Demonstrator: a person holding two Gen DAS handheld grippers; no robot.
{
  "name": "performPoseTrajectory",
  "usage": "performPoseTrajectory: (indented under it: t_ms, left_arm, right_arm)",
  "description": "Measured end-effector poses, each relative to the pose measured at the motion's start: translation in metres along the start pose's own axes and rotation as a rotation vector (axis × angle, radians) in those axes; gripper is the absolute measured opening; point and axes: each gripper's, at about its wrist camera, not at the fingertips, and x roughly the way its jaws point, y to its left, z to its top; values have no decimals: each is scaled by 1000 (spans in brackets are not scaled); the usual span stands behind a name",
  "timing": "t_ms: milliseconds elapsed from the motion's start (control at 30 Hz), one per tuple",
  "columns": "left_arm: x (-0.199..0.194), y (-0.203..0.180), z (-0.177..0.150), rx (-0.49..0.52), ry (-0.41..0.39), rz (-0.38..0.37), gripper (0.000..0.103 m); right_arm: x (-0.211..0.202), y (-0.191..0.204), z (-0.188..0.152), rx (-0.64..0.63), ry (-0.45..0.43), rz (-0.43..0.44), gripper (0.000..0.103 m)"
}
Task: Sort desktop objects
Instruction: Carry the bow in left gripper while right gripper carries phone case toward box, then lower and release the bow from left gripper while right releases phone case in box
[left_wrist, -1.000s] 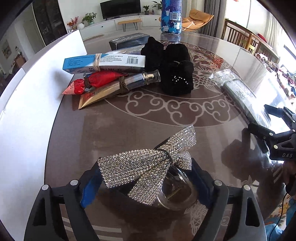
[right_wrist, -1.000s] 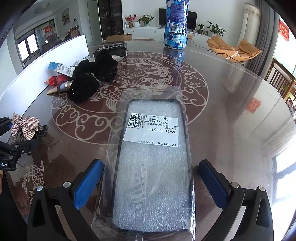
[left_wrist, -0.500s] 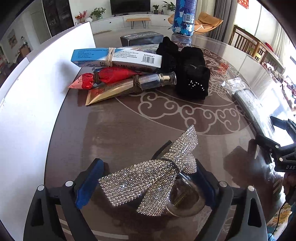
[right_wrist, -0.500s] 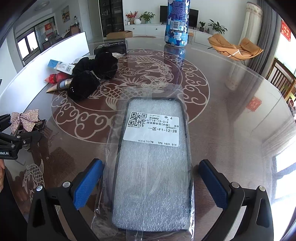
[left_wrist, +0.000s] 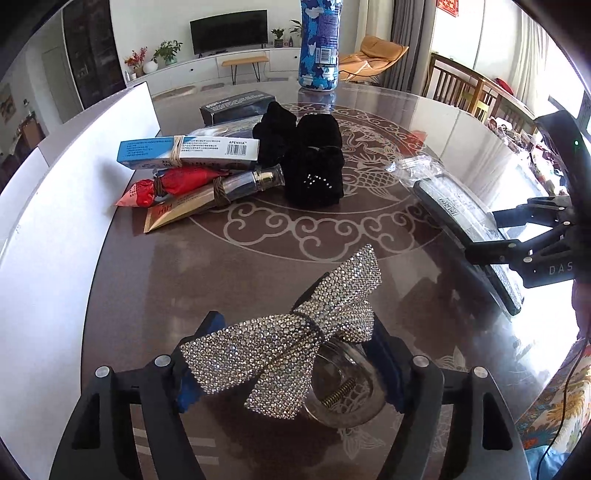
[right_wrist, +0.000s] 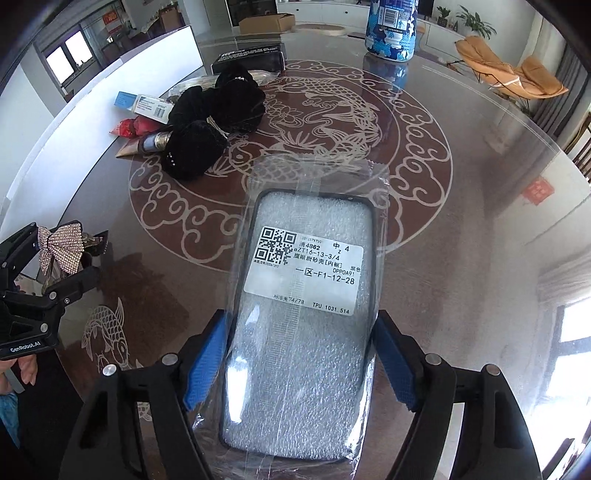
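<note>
Glass tabletop (right_wrist: 461, 229): bare from centre to 3 o'clock; white board (left_wrist: 48, 236) walls your 9 o'clock edge.
Left gripper (left_wrist: 288, 369): jaws just narrowed, pads against rhinestone bow clip (left_wrist: 288, 343) at 6 o'clock.
Right gripper (right_wrist: 299, 362): jaws just narrowed, pads touching bagged phone case (right_wrist: 306, 295).
Clear bag: holds that case.

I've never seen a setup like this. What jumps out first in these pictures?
The sparkly rhinestone bow clip catches the eye first, sitting between the blue pads of the left hand-held gripper, whose jaws have just been closing around it. Next is the bagged phone case with its white label, between the pads of the right hand-held gripper, also just closing. Both lie on a glossy round table with a fish pattern.
</note>
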Motion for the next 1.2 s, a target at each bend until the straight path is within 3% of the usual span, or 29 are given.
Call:
performPoseTrajectory:
  t_ms: [200,367,600,900,1067,1200]
  left_arm:
    - [-19,5,-1,-58,-37,-25,74]
    - [-40,18,4,-82,-60,-3,74]
    - [-83,59,10,-133,-114,129,74]
    - [-123,118,17,-206,-169,225,74]
    - [-142,174,24,-304,-176,161,74]
    - [-148,236,17,-389,-159,230,74]
  right_arm:
    - [-38,3,-6,29,-67,42,77]
    - [-51,24,8,-26,-77,57,77]
    - [-54,63,32,-112,-99,99,77]
    - [-57,112,65,-186,-127,158,77]
    - [-67,167,100,-232,-176,229,77]
    - [-70,232,135,-277,-222,332,77]
